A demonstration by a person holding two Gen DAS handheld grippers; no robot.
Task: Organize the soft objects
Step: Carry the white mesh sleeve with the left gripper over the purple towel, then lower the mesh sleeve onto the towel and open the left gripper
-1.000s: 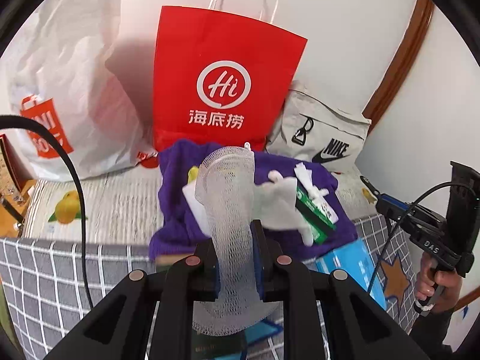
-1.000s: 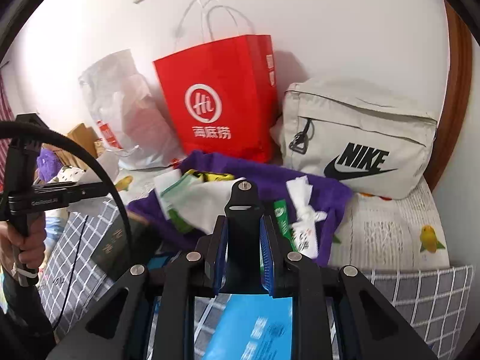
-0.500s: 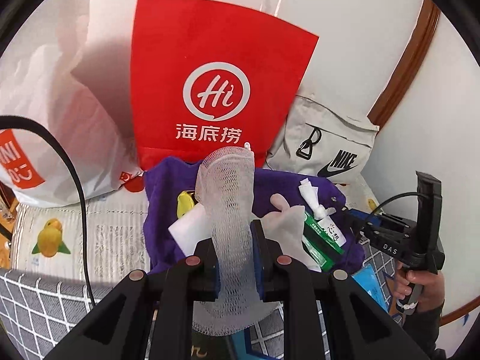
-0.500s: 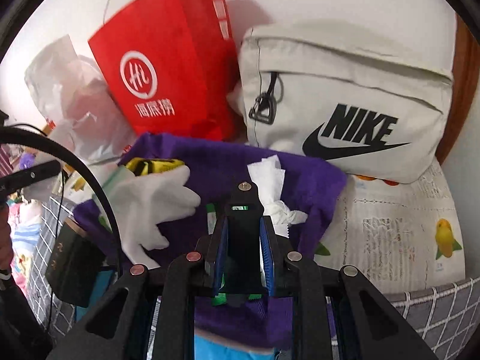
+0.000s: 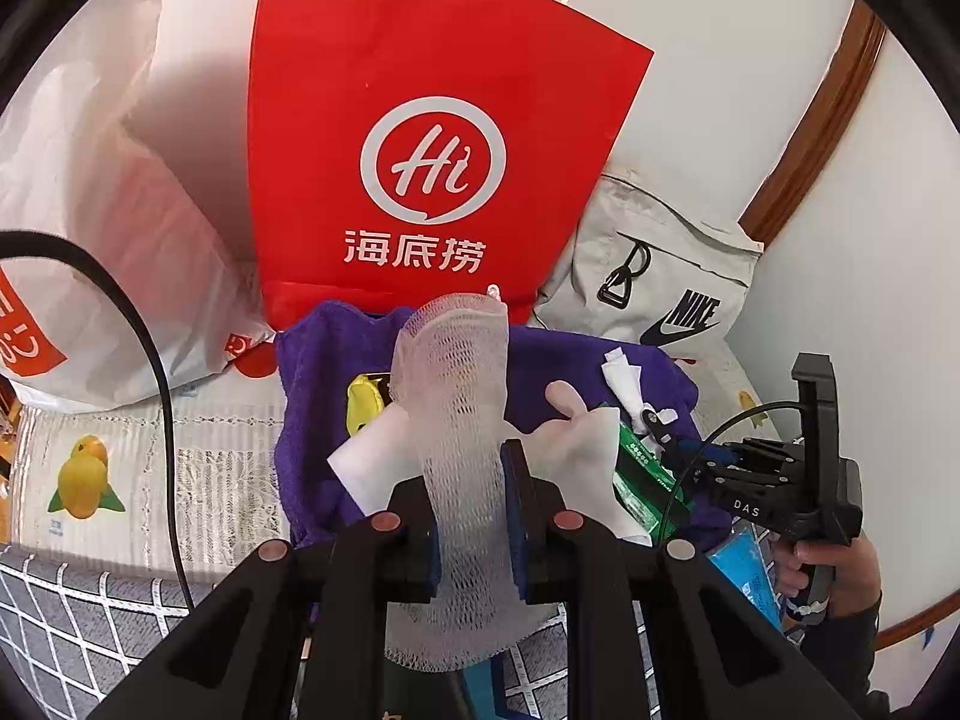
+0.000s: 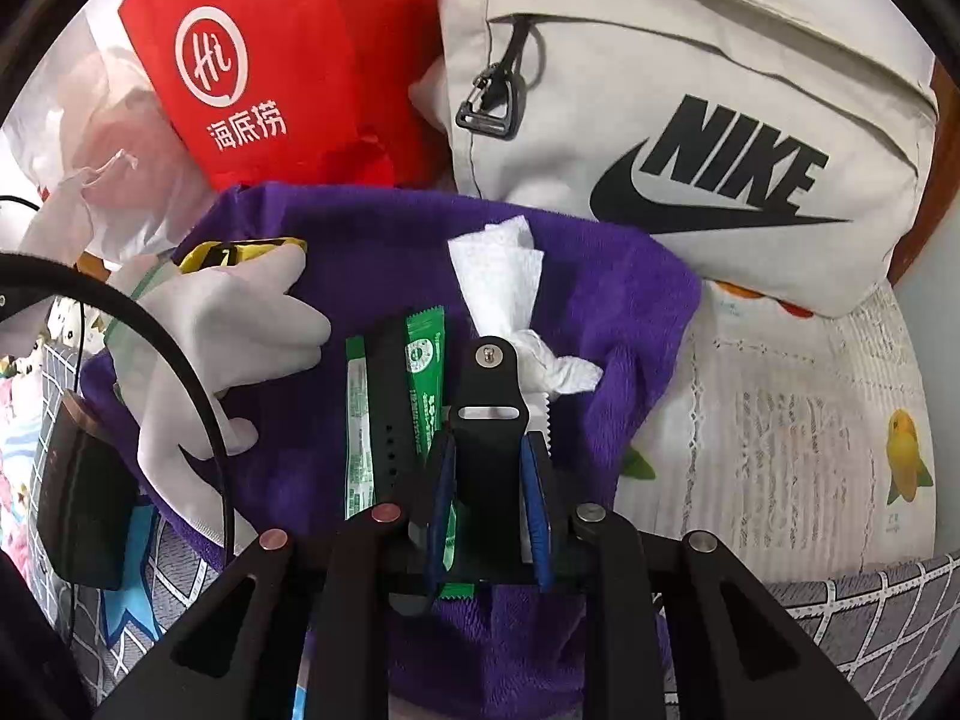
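Note:
My left gripper [image 5: 471, 480] is shut on a white foam mesh sleeve [image 5: 456, 372], which stands up between the pads above the purple towel [image 5: 318, 396]. My right gripper [image 6: 489, 462] is shut on a black watch strap [image 6: 487, 414] and points down at the towel [image 6: 372, 240]. In the left wrist view that right gripper [image 5: 660, 429] hovers low over the towel's right side. On the towel lie a white glove [image 6: 228, 324], green sachets [image 6: 423, 372], a second black strap [image 6: 393, 420], a crumpled tissue [image 6: 504, 288] and a yellow item [image 5: 363, 402].
A red paper bag [image 5: 432, 138] and a beige Nike bag [image 6: 690, 120] stand behind the towel against the wall, with a white plastic bag [image 5: 90, 210] to the left. A dark box [image 6: 78, 504] and a blue packet [image 5: 744, 570] lie near the towel's front.
The right gripper has dropped and tipped down toward the purple towel, still holding the strap. The left gripper has edged closer to the red bag with the mesh sleeve.

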